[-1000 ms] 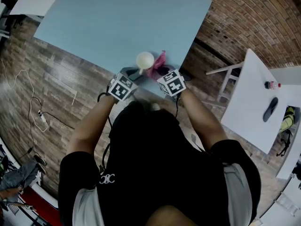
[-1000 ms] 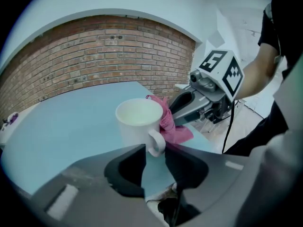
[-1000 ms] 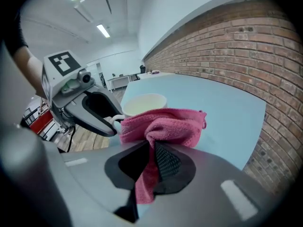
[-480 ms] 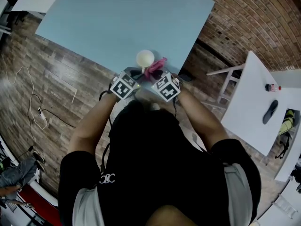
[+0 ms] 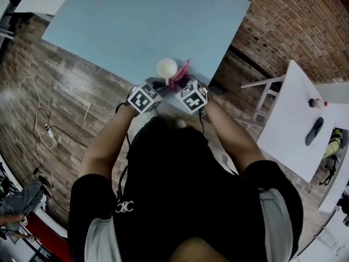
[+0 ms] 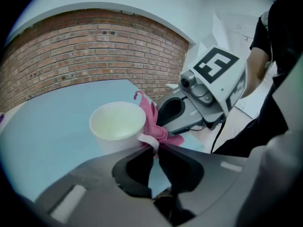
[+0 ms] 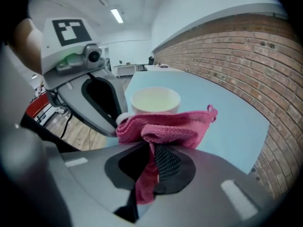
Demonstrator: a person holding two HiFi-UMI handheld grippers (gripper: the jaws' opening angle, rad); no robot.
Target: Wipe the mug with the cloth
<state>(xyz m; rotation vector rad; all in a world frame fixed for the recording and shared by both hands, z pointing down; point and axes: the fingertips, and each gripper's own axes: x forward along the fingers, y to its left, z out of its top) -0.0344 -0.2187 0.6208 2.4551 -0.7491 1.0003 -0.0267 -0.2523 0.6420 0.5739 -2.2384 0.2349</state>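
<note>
Now cream mug (image 6: 117,124), handle (image 6: 147,140) in just-closed left gripper (image 6: 152,150); right gripper (image 7: 150,145) clamping pink cloth (image 7: 165,126).

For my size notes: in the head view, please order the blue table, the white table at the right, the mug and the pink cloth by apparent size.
1. blue table
2. white table
3. mug and cloth: they look about alike, and the cloth is partly hidden, so I do not rank them.
</note>
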